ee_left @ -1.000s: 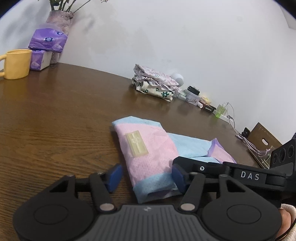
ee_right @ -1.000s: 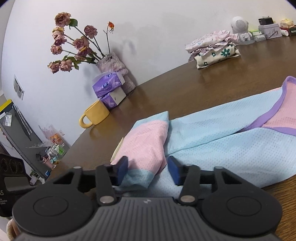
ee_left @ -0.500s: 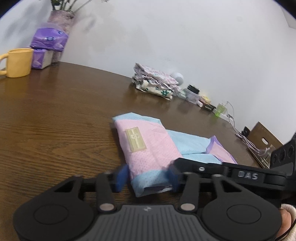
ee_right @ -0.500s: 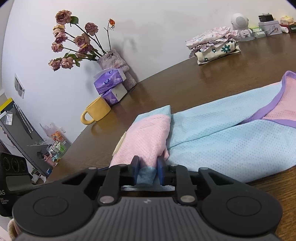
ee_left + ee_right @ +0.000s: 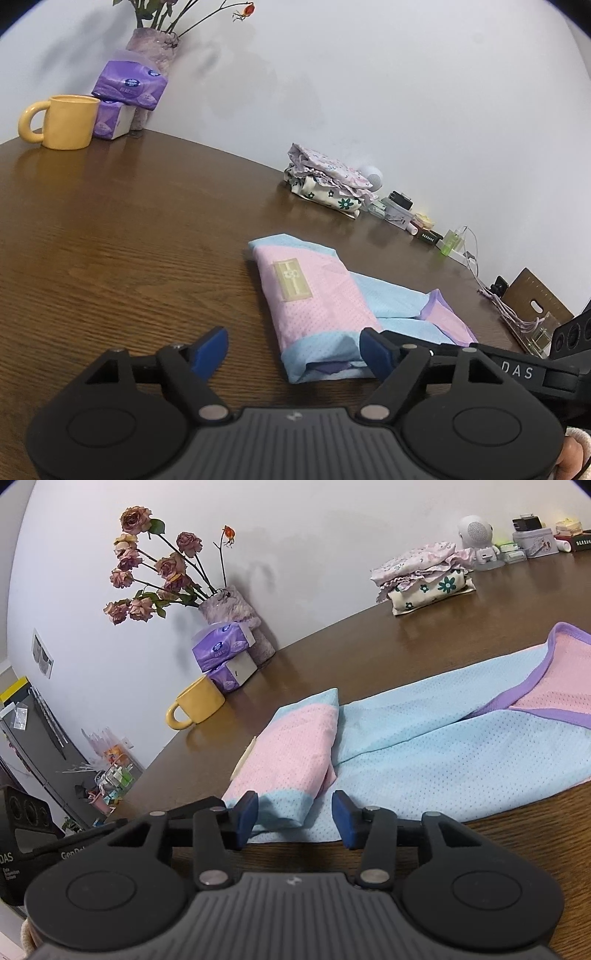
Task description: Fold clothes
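Left tool (image 5: pixel 293 347): jaws opening, spread wide. The folded end of the garment (image 5: pixel 325 317) sits between the blue pads, neither pad pressing it. You hold nothing here.
Right tool (image 5: pixel 293 818): jaws opening, moderately spread. The pink-and-blue cuff lies in the gap, untouched by either pad. It is released.
Garment: mesh cloth in pink and light blue with purple trim, on the desk (image 5: pixel 110 258) directly ahead of both tools. One flap is folded over, with the beige label on top. From the right tool the unfolded blue body runs out toward 2 o'clock.
Step in hand (judgement): letting go after a fold, before the next one.
How to do it well: let both tools clear the cloth fully before you draw back, so no pad drags the flap open. For the next grip, take the edge with all layers together and keep the two tools level.
Risk: the thin mesh may cling to a pad and lift.
Surroundings: folded clothes stack (image 5: pixel 328 181) at 1 o'clock, yellow mug (image 5: pixel 66 122) at 10 o'clock. Both are well apart from the work.
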`<action>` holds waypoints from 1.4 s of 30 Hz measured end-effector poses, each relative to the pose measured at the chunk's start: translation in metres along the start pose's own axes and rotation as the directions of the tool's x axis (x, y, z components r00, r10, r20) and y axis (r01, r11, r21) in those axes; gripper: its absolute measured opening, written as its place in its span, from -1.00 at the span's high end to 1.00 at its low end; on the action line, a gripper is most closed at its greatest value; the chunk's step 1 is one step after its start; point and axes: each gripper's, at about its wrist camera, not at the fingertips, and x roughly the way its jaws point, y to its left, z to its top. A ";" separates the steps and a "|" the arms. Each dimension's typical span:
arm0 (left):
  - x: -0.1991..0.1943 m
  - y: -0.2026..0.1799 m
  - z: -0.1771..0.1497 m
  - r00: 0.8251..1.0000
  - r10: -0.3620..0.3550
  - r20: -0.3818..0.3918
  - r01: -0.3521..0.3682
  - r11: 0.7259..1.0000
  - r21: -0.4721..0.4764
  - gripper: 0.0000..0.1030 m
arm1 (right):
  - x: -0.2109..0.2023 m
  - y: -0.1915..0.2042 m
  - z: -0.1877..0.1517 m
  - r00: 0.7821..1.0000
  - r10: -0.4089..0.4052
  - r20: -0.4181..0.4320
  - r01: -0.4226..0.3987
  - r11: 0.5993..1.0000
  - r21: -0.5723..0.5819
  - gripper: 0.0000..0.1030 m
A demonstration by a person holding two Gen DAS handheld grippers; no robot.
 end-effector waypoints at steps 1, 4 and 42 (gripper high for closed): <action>0.000 -0.001 0.000 1.000 -0.002 -0.001 0.002 1.000 0.004 -0.46 | 0.000 0.000 0.000 1.000 -0.001 -0.002 0.001 1.000 -0.001 0.15; 0.002 -0.003 -0.001 1.000 -0.012 -0.010 0.013 1.000 0.018 -0.22 | 0.000 0.001 -0.002 1.000 0.004 -0.006 -0.004 1.000 -0.001 0.34; 0.063 0.002 0.050 0.988 0.018 -0.155 -0.042 0.987 -0.154 0.26 | -0.047 -0.071 0.030 0.982 -0.092 0.166 0.077 0.993 0.094 -0.31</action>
